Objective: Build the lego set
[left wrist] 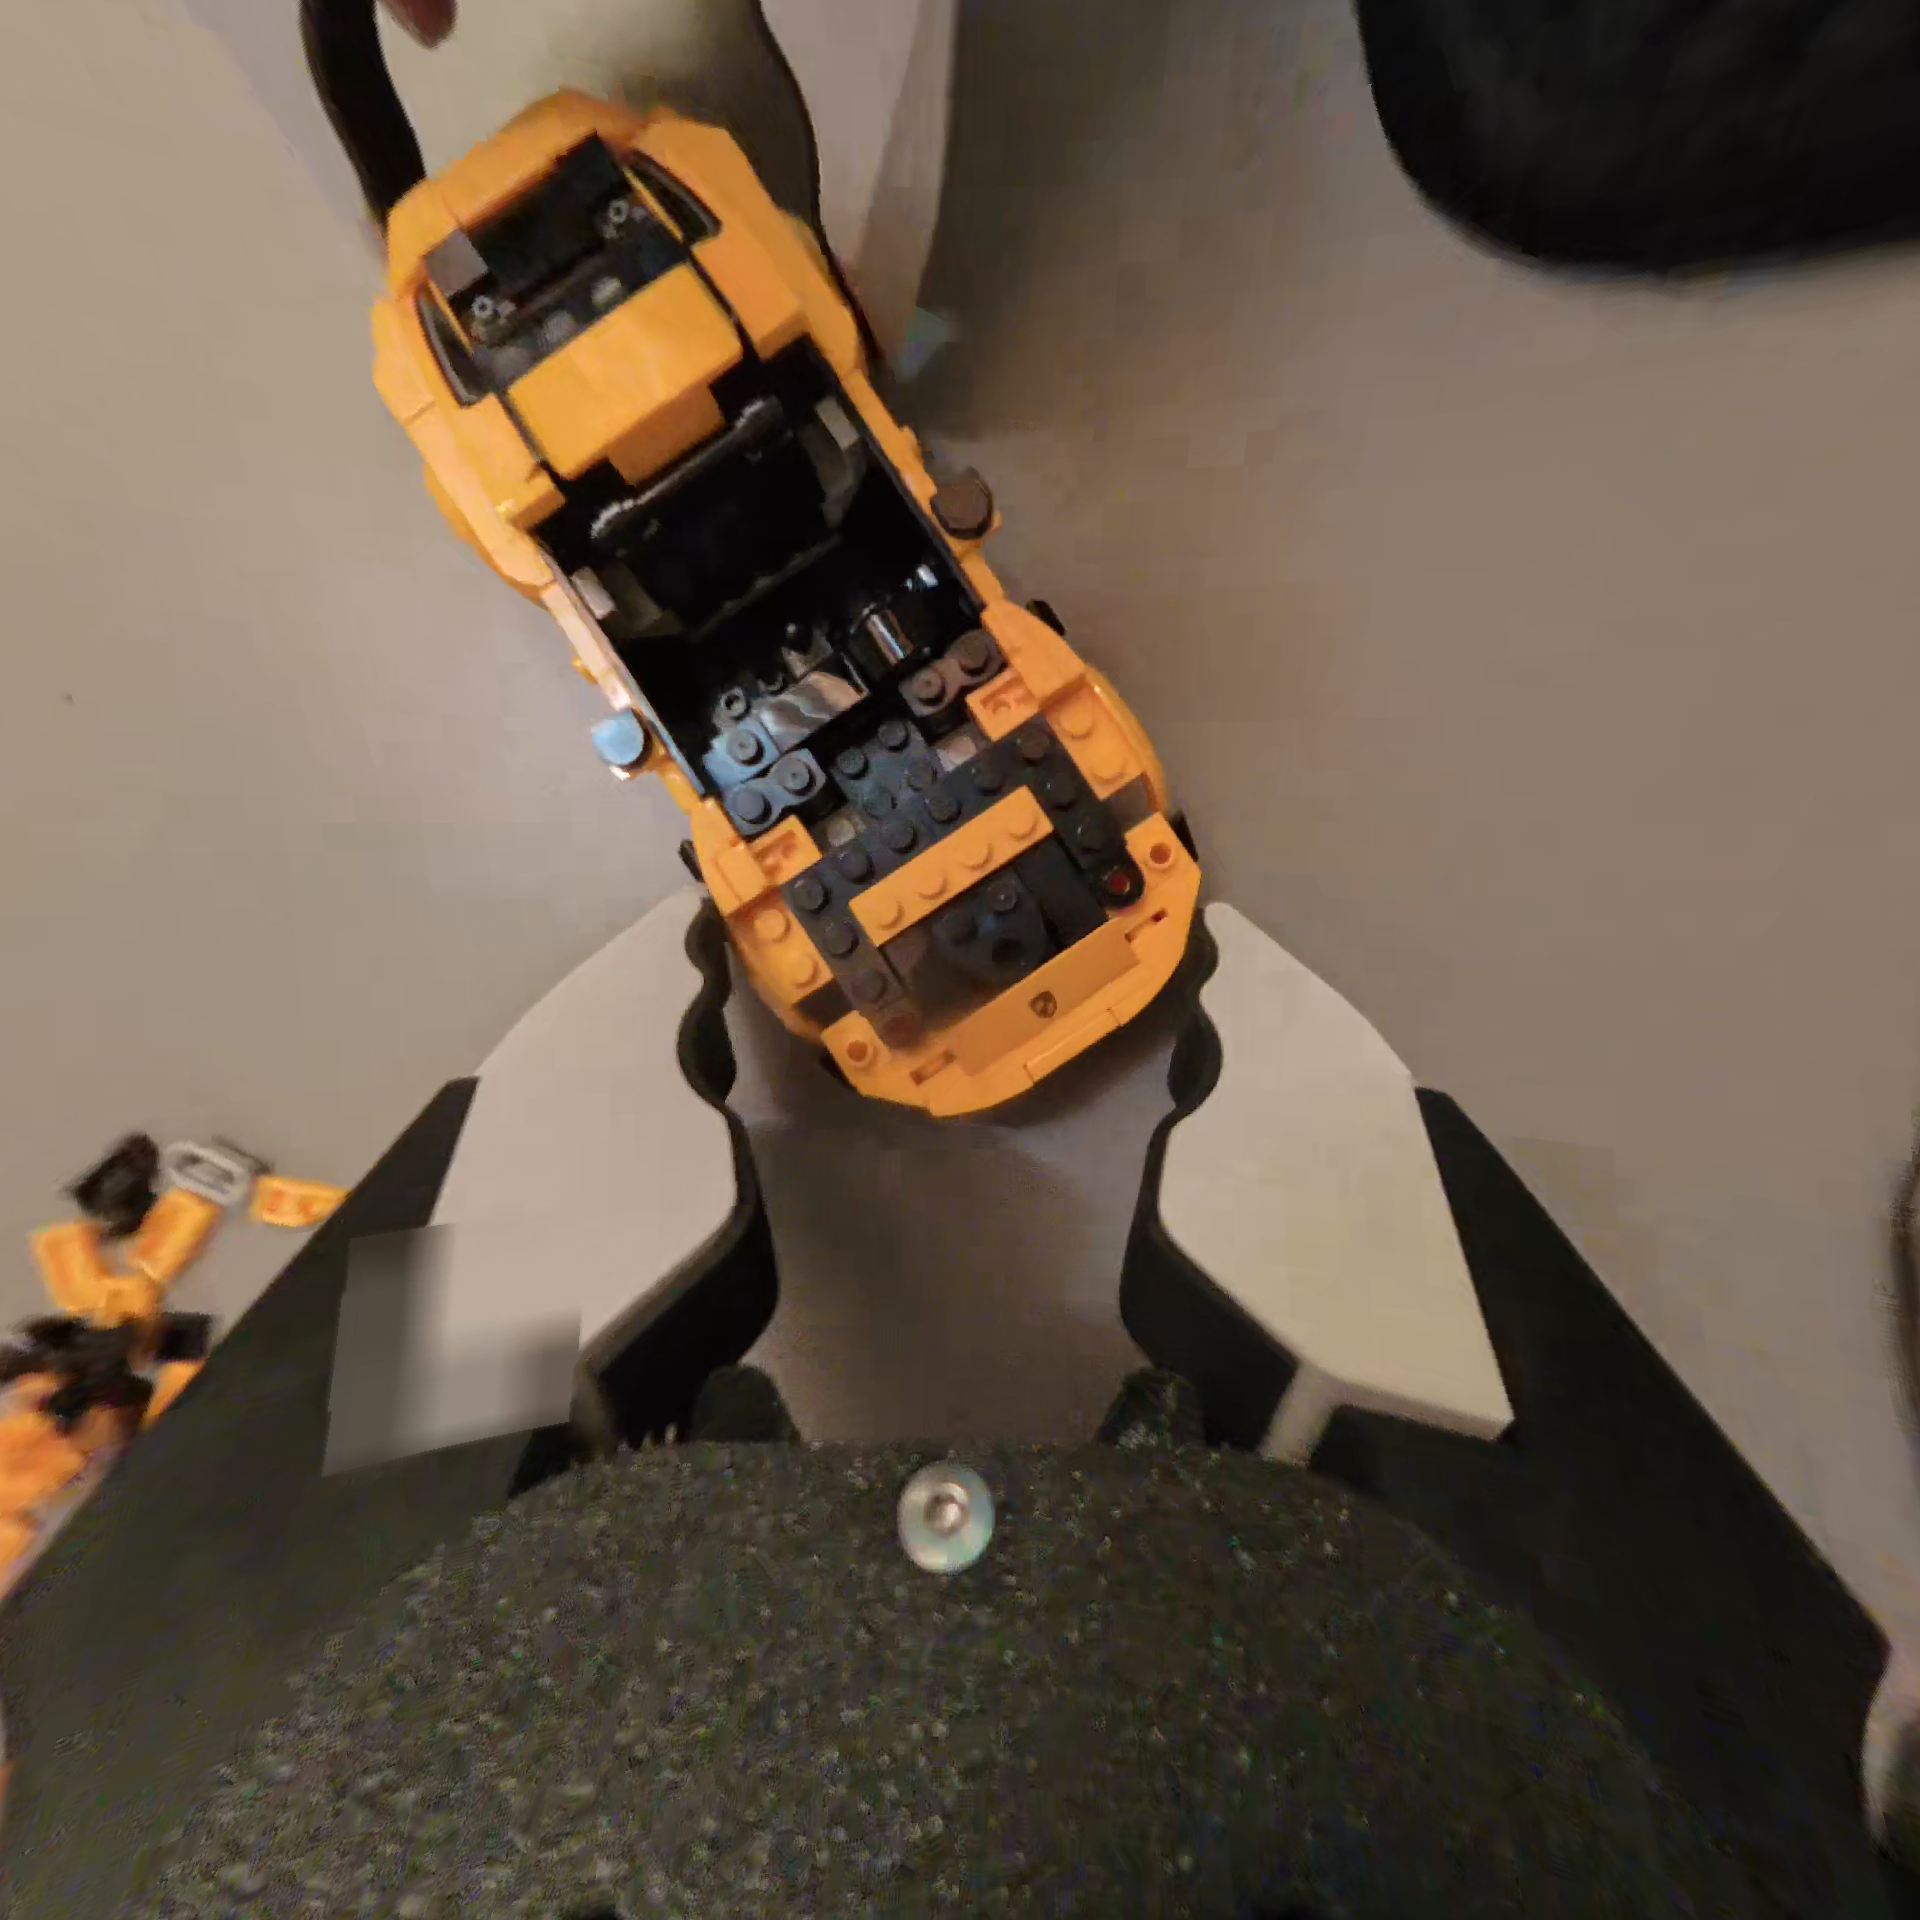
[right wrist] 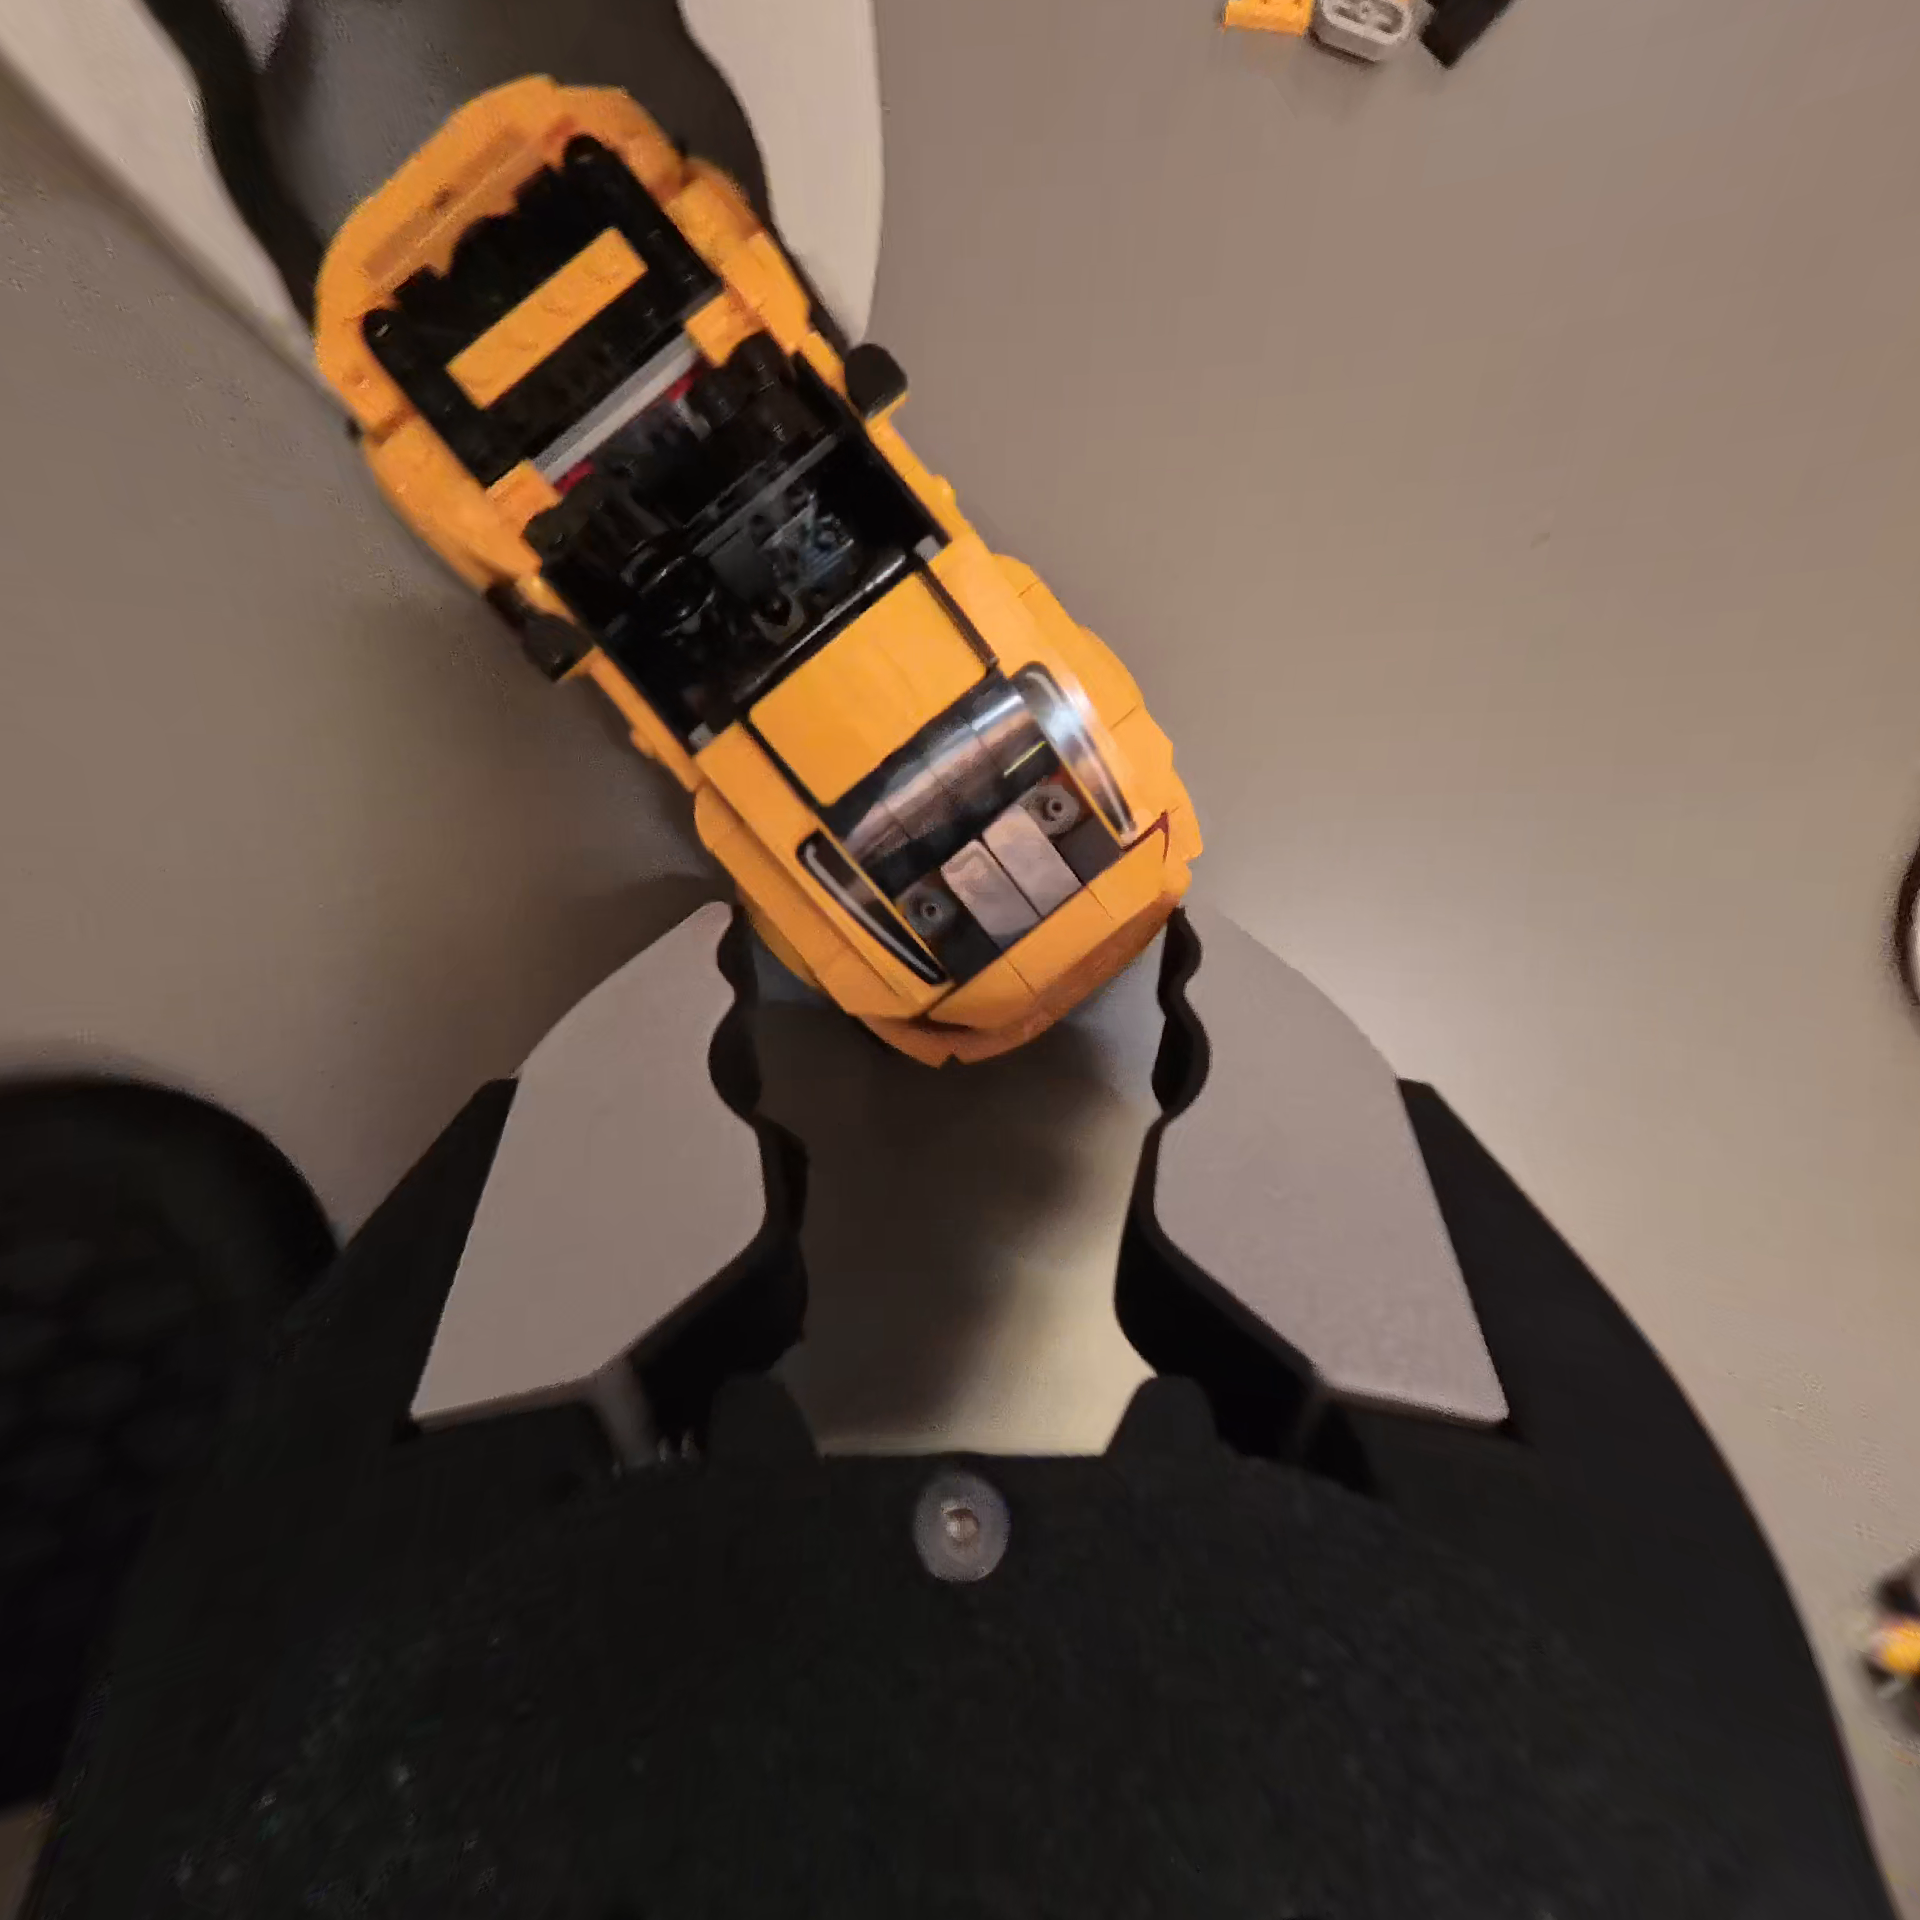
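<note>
Grey table [left wrist: 1455,727]; loose bricks [left wrist: 94,1299] clearer left view; car [right wrist: 727,561] both.

One orange lego car [left wrist: 769,582]; two hand-held grippers; loose bricks [left wrist: 94,1309], perhaps ten, blurred.

The orange-and-black plastic brick car [left wrist: 790,623] looks glossy, its rear panes [right wrist: 966,790] mirror-bright. The grey tabletop [left wrist: 1455,623] is smooth and matt.
</note>
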Motion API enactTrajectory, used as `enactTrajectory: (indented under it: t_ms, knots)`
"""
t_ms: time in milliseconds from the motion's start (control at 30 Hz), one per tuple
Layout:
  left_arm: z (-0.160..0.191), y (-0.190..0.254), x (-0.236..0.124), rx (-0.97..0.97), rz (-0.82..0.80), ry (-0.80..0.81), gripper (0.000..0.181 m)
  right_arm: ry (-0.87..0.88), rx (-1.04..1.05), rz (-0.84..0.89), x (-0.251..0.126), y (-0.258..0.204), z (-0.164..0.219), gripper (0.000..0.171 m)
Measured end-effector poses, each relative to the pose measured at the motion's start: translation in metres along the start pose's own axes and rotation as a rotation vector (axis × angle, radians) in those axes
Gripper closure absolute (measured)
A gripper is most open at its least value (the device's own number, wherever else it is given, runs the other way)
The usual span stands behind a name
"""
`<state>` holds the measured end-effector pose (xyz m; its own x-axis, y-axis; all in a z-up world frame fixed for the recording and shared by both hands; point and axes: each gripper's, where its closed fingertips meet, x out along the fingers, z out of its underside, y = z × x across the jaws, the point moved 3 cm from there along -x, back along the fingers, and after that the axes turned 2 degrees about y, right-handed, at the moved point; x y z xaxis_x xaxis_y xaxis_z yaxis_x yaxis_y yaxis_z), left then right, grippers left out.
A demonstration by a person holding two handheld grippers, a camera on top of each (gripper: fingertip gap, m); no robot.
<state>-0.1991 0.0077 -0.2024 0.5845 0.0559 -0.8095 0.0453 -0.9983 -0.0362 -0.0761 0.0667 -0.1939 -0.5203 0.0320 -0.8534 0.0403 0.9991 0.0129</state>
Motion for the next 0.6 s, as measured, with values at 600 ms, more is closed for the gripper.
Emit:
enactTrajectory:
  t_ms: [600]
  knots:
    - [-0.012,-0.084,-0.079,-0.086,-0.071,0.596,0.123,0.213,0.057,0.714,-0.147,0.098,-0.029,0.112]
